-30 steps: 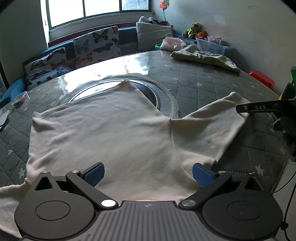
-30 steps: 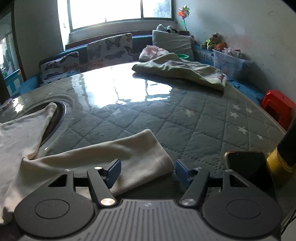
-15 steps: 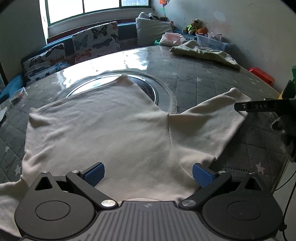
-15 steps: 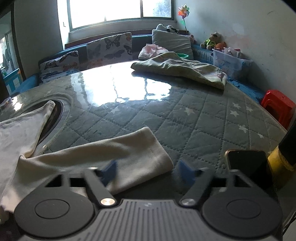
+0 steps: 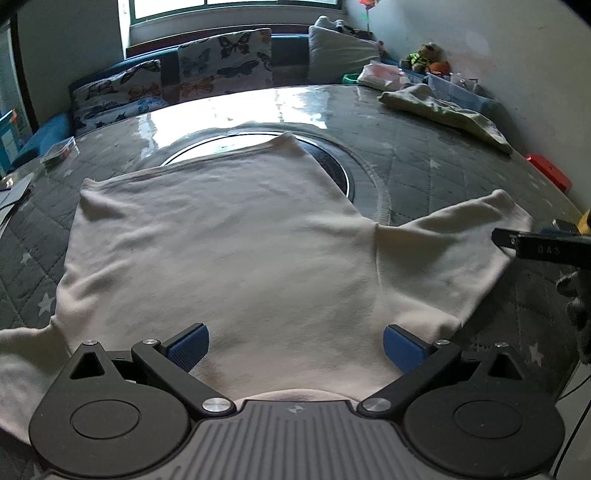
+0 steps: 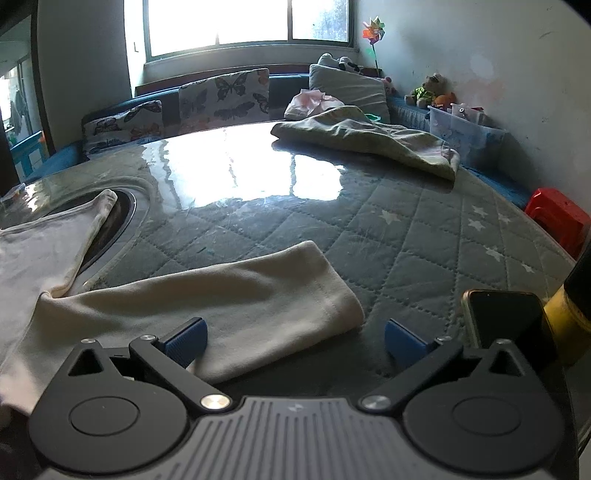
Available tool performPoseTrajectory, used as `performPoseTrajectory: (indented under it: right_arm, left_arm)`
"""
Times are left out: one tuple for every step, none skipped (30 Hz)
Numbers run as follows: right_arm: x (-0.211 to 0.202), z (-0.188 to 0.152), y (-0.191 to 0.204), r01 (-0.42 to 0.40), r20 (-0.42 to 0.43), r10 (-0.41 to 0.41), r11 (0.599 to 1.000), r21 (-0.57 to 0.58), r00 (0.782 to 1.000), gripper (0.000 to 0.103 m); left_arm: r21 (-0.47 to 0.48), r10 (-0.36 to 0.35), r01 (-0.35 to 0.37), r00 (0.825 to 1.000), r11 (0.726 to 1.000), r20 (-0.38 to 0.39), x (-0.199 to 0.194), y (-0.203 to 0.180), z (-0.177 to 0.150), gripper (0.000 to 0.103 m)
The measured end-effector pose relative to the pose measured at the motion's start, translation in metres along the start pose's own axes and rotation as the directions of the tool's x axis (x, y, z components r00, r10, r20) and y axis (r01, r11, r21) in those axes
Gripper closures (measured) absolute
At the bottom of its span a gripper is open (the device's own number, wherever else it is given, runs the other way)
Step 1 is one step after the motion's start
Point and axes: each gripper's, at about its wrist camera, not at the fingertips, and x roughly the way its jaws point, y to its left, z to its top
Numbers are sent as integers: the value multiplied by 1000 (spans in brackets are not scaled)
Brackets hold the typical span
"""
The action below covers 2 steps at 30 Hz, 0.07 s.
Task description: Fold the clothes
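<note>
On the round desk [image 5: 424,155], under its glossy clear sheet and quilted grey star-print cover, a cream long-sleeved shirt [image 5: 229,251] lay spread flat in the left wrist view, soft knit creased in shallow ripples, its far hem over a dark circular inset [image 5: 332,162]. The left tool [image 5: 295,345] hung over the shirt's near edge, ribbed blue pads [image 5: 188,345] wide apart, gripping nothing. One sleeve [image 5: 450,251] reached right, where the right tool's black finger [image 5: 535,247] showed beside its cuff. A crumpled olive cloth [image 5: 443,110] lay far right.

In the right wrist view, the sleeve [image 6: 236,306] looked thick and tubular with a stitched cuff. The right tool [image 6: 295,345] was opening, pads spread, the cuff's near edge between them but not pinched. Only here appeared a dark phone [image 6: 506,317] near right, a red stool [image 6: 557,218] and a paper pinwheel [image 6: 373,31].
</note>
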Motion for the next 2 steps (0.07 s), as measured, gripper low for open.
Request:
performPoseTrajectory:
  right_arm:
    - [0, 0, 0, 0, 0, 0, 1000, -1, 1000, 0]
    - [0, 0, 0, 1, -1, -1, 1000, -2, 1000, 0]
  left_arm:
    - [-9, 1, -1, 1000, 1000, 2, -1, 1, 0, 1]
    - [-15, 4, -4, 1000, 1000, 4, -2, 2, 1, 0]
